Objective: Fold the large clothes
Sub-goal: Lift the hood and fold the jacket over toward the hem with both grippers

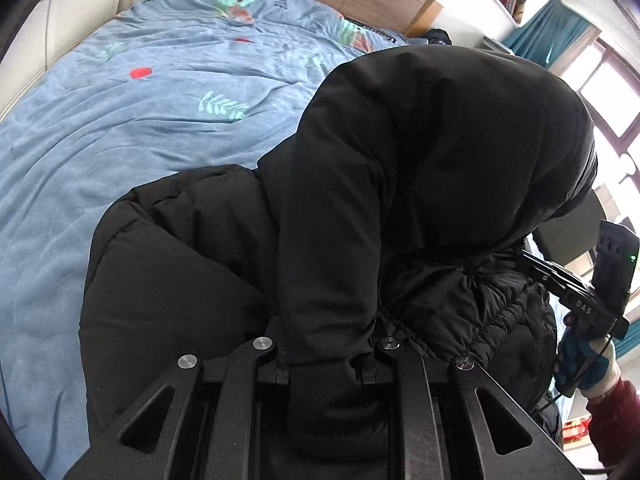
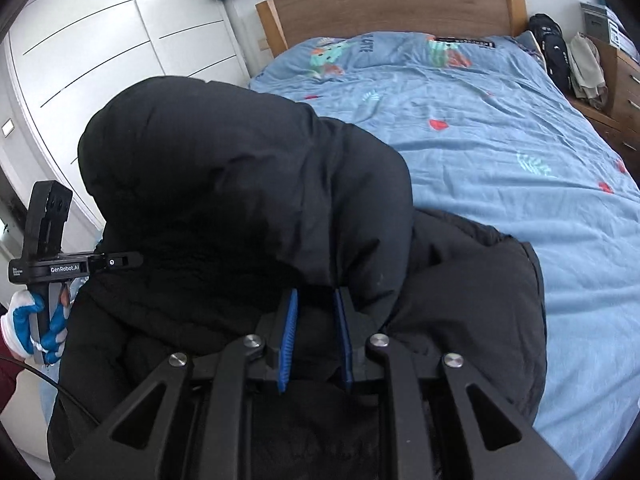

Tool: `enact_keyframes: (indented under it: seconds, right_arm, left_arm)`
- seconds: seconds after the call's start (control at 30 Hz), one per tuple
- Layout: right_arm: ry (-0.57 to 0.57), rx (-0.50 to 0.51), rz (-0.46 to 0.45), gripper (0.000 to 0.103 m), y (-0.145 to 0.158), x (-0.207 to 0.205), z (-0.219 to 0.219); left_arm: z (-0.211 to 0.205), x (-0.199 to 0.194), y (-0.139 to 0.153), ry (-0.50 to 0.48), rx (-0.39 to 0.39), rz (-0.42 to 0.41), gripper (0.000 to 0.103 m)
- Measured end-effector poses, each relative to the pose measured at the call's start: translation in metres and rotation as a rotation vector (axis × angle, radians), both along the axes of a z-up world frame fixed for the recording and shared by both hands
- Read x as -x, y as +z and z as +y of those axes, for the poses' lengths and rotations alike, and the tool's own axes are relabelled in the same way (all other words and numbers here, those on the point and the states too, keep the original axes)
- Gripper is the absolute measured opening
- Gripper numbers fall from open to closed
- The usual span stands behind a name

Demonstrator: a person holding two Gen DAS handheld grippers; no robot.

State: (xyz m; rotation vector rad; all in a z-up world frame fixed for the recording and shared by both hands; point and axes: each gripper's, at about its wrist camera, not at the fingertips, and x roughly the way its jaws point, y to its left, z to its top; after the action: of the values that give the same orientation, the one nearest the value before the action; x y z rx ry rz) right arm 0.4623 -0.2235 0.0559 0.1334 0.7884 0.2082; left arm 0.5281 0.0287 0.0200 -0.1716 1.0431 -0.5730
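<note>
A large black puffer jacket [image 1: 400, 168] is held up over the near end of the bed, its hood bulging upward; it also shows in the right wrist view [image 2: 240, 184]. My left gripper [image 1: 328, 336] is shut on a fold of the jacket that hides its fingertips. My right gripper [image 2: 316, 312] is shut on the jacket's fabric between its blue pads [image 2: 289, 340]. The right gripper also appears at the right edge of the left wrist view [image 1: 568, 288], and the left gripper at the left edge of the right wrist view [image 2: 80, 262], both at the jacket's sides.
The bed has a light blue patterned cover [image 1: 140, 120] and a wooden headboard [image 2: 392, 4]. White wardrobe doors [image 2: 100, 40] stand beside it. A wooden nightstand [image 2: 624, 92] with bags stands at the far right. A window with teal curtains [image 1: 548, 32] is at the right.
</note>
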Motion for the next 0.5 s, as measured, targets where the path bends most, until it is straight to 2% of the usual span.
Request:
enact_keyframes:
  seconds: [0.2,0.27,0.33,0.5]
  right_arm:
    - [0.002,0.023,-0.03,0.019,0.032,0.007,0.004]
    - [0.005,0.028,-0.061,0.026,0.05,0.007,0.006]
    - [0.004,0.024,-0.117,0.039,0.076,0.003,0.009]
    - [0.031,0.042,-0.192,0.045,0.124,-0.028,0.033]
  left_arm:
    - [-0.002,0.001,0.011,-0.003,-0.029,-0.005,0.02]
    - [-0.004,0.0,0.014,-0.01,-0.037,-0.006,0.02]
    - [-0.006,0.002,0.014,-0.013,-0.044,-0.005,0.02]
    - [-0.005,0.005,0.017,-0.007,-0.045,0.002,0.024]
